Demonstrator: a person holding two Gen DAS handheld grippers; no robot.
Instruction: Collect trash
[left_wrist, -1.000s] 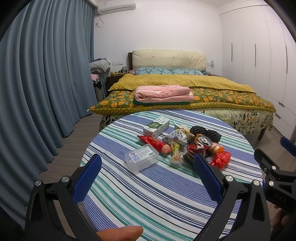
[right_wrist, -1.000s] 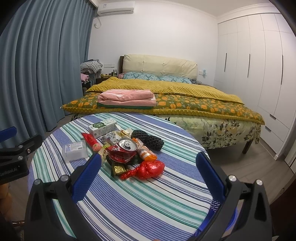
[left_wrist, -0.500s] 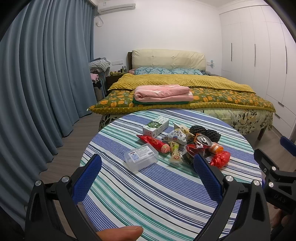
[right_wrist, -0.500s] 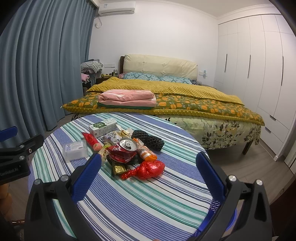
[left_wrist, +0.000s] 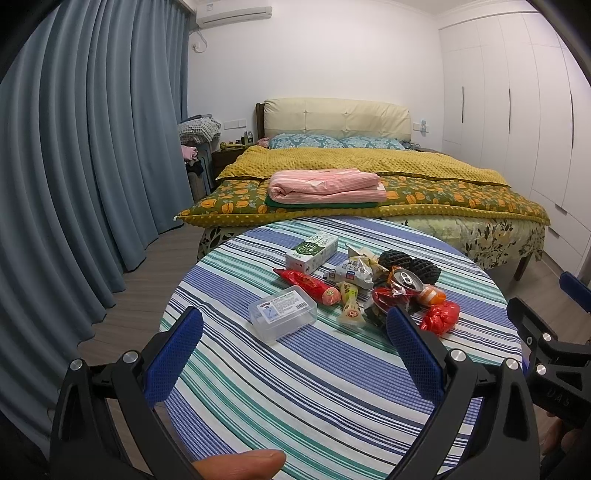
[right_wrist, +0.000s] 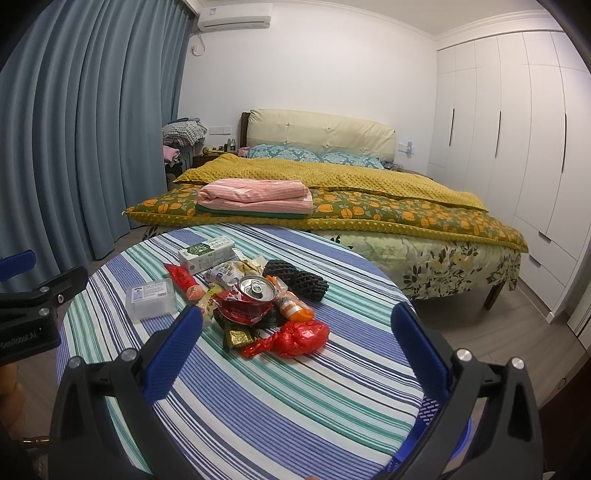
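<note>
Striped table (right_wrist: 280, 398) holds crushed, perhaps empty, can (right_wrist: 255, 291).

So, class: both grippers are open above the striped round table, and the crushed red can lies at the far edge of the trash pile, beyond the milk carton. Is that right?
Not quite. The crushed red can sits toward the near side of the pile, closer than the milk carton, as the right wrist view shows. The rest holds: the left gripper and right gripper are open above the striped round table.
</note>
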